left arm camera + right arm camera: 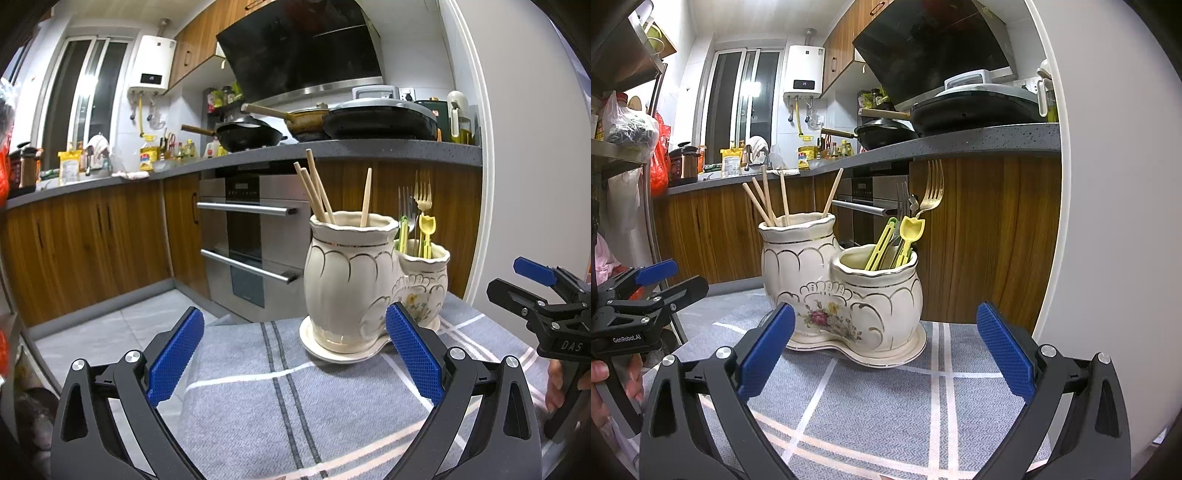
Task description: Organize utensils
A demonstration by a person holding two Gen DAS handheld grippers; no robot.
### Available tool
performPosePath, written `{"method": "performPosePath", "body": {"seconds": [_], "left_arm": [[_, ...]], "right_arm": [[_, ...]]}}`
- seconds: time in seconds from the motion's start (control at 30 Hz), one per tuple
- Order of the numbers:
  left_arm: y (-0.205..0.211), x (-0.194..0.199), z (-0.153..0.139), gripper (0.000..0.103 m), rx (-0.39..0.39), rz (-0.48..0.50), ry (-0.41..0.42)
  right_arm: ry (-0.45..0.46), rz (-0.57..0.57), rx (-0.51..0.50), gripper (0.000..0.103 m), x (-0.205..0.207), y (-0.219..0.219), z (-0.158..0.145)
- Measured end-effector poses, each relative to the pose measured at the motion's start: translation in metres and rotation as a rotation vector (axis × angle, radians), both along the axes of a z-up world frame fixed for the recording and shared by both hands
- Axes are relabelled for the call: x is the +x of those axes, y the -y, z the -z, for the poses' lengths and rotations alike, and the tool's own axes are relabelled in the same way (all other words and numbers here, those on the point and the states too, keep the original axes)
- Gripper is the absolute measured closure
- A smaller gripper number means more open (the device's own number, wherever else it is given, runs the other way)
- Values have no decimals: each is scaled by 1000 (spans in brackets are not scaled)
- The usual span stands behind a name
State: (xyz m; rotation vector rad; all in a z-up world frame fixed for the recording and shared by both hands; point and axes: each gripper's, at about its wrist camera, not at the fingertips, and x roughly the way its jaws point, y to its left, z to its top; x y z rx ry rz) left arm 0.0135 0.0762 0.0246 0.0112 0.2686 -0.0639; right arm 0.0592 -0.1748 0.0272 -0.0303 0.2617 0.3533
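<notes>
With both the left gripper (294, 354) and right gripper (885, 354) spread wide and empty above the grey checked cloth (886, 406), approach the cream twin-pot ceramic utensil holder (842, 288) squarely, keeping fingers clear of the wooden chopsticks (768, 199).

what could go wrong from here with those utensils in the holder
The chopsticks lean at different angles in the tall pot; brushing one could knock the others sideways. The gold fork stands high above the short pot and might tip out if bumped. Both the left tool and right tool are open and close to the holder, so a push could slide it on the cloth.
</notes>
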Motion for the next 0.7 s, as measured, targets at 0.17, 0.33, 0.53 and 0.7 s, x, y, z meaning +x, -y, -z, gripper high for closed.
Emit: {"method": "performPosePath", "body": {"seconds": [0.17,0.33,0.53,0.7], "left_arm": [[-1,-1,2,5,0,0,-4],[-3,-1,4,5,2,2,-6],[-2,-1,3,5,1,1,-5],[-2,-1,4,5,1,-1,-6]], "right_arm": [[0,0,-1,6,0,0,0],[-1,0,-1,6,0,0,0],[-1,0,-1,6,0,0,0],[-2,0,-2,6,0,0,1]]}}
